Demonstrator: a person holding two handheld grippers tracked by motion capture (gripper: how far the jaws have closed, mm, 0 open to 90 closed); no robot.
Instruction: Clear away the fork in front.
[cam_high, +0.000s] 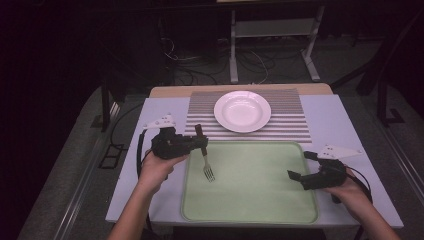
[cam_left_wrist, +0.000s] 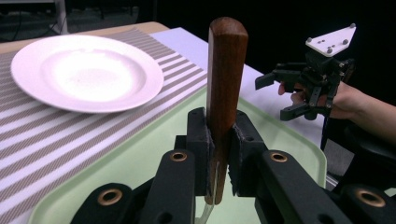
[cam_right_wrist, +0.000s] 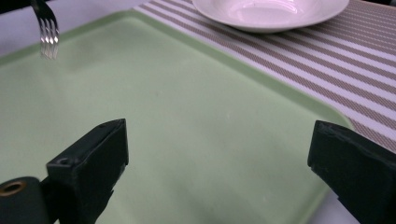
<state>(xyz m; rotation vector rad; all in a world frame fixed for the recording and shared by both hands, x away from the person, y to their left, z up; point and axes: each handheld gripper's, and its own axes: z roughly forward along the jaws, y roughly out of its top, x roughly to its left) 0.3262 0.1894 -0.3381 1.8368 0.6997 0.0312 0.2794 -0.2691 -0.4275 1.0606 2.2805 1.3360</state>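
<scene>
Fork (cam_high: 206, 159) is in my left gripper (cam_high: 200, 144), jaws clamped on its wooden handle (cam_left_wrist: 226, 79). It hangs tines-down over the near-left corner of the green tray (cam_high: 260, 200), apparently clear of it. Risk as I see it: the grip sits low on the handle, so a quick wrist turn could let the fork pivot or slip. Left hand (cam_high: 157, 167) holds level at the tray's left edge. Right gripper (cam_high: 300, 177) hovers over the tray's right edge, jaws wide apart, empty. White plate (cam_high: 242, 111) sits beyond on the striped mat (cam_high: 295, 125).

Wooden-handled fork (cam_high: 204, 154), upright over tray (cam_high: 250, 212)
</scene>
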